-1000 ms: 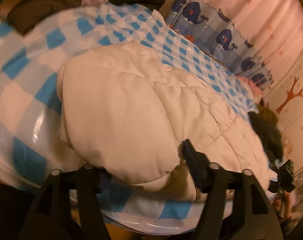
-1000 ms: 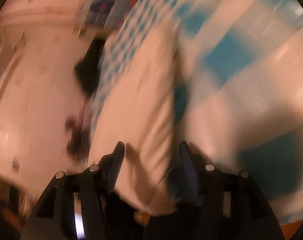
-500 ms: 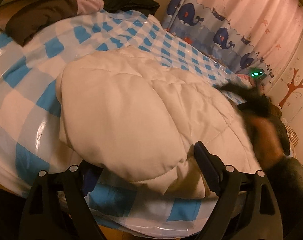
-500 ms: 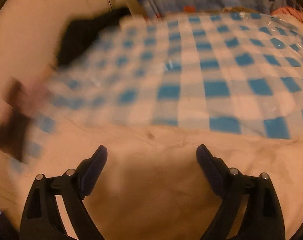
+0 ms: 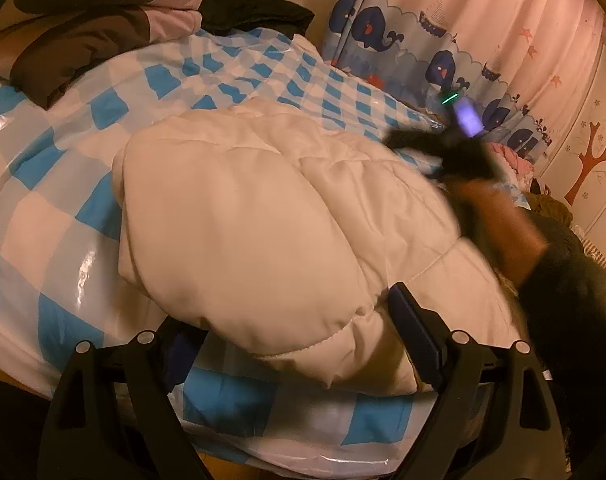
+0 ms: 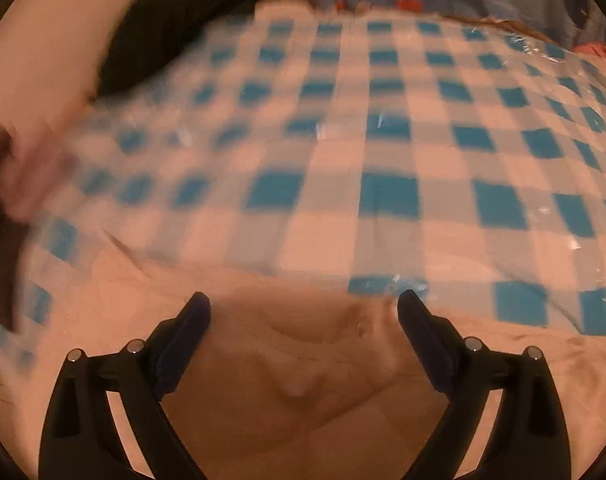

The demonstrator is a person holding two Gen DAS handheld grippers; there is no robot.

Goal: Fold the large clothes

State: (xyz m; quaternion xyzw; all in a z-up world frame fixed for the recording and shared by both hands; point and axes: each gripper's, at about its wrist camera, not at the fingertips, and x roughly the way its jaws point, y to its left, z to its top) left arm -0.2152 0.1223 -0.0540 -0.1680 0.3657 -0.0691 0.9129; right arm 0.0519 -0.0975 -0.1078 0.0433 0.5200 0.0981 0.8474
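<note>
1. The blue-checked cover (image 5: pixel 83 216) spreads across the bed under everything.
2. The white puffy jacket (image 5: pixel 263 216) lies folded on it, its hem reaching 6 o'clock in my left view.
3. A pile of dark clothes (image 5: pixel 83 36) sits at 10 o'clock, well apart from the jacket.
4. My left gripper (image 5: pixel 291 336) is spread wide around the jacket's hem – not clamped.
5. My right gripper (image 6: pixel 303 320) hovers over the jacket's far side – fingers apart, holding nothing.

A big bed with a blue and white checked cover (image 5: pixel 71 184) fills the room. Behind the bed hangs a pink curtain (image 5: pixel 543 20) with blue whales. Right of the curtain, the wall has a brown tree sticker (image 5: pixel 591 160). Dark clothes (image 5: pixel 75 36) are piled at the bed's far corner. The light is warm and dim.
</note>
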